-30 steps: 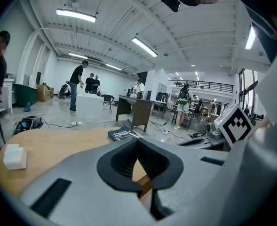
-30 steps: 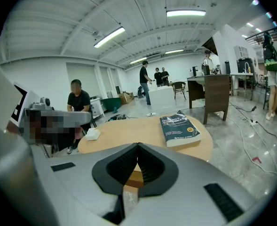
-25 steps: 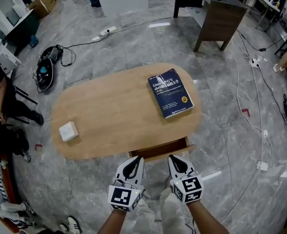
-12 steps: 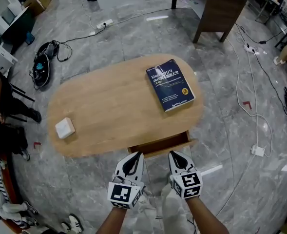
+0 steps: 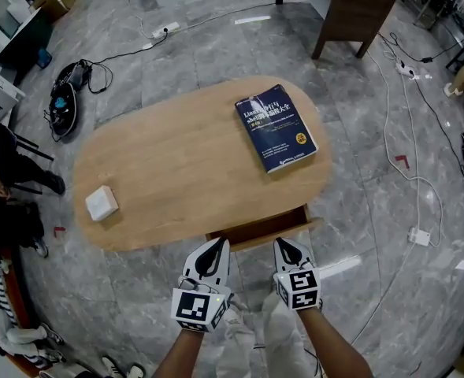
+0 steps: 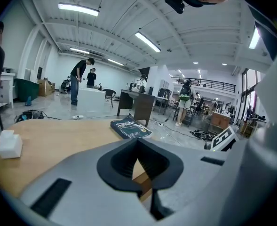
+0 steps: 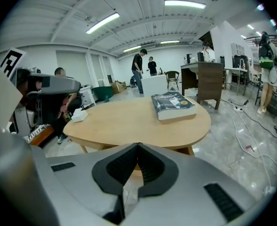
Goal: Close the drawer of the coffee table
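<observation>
Both grippers at the part-open drawer (image 5: 257,231), near edge of the bench (image 5: 176,164).
Left gripper (image 5: 216,247) and right gripper (image 5: 283,246): fingers pressed together, nothing between them, tips just beside the drawer front; I cannot tell contact. Drawer interior hidden under the bench top; only a narrow strip shows.

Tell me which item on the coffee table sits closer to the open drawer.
The dark blue book, just beyond the drawer; the white box lies far left.
</observation>
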Motion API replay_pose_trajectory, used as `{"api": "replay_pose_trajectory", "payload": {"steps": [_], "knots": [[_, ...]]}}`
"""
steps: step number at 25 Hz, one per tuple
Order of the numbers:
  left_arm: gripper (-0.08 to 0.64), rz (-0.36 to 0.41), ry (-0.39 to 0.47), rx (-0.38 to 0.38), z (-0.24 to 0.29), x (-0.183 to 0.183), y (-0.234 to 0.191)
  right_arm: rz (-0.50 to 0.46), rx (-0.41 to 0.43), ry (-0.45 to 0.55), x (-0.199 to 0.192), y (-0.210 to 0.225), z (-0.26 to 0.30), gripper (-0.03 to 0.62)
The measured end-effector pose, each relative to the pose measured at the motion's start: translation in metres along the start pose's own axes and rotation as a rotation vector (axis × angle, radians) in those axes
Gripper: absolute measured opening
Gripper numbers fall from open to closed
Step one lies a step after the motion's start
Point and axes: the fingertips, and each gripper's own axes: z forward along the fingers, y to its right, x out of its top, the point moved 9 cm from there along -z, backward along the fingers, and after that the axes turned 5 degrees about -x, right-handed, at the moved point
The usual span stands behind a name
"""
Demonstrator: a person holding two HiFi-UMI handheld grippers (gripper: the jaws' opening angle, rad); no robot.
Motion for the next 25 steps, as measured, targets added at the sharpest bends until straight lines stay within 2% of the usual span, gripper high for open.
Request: {"api": "replay_pose_trajectory", "payload": {"steps": [12,25], "knots": [[-0.002,-0.005,-0.014,0.008,-0.001,-0.007,-0.007,-0.036,-0.013,-0.141,-0.044,0.001,0.029,0.012],[-0.002,-0.015,-0.034,0.017,-0.003,-0.02,-0.012,0.007,-0.014,-0.24,-0.079,0.006,0.052,0.012]]}}
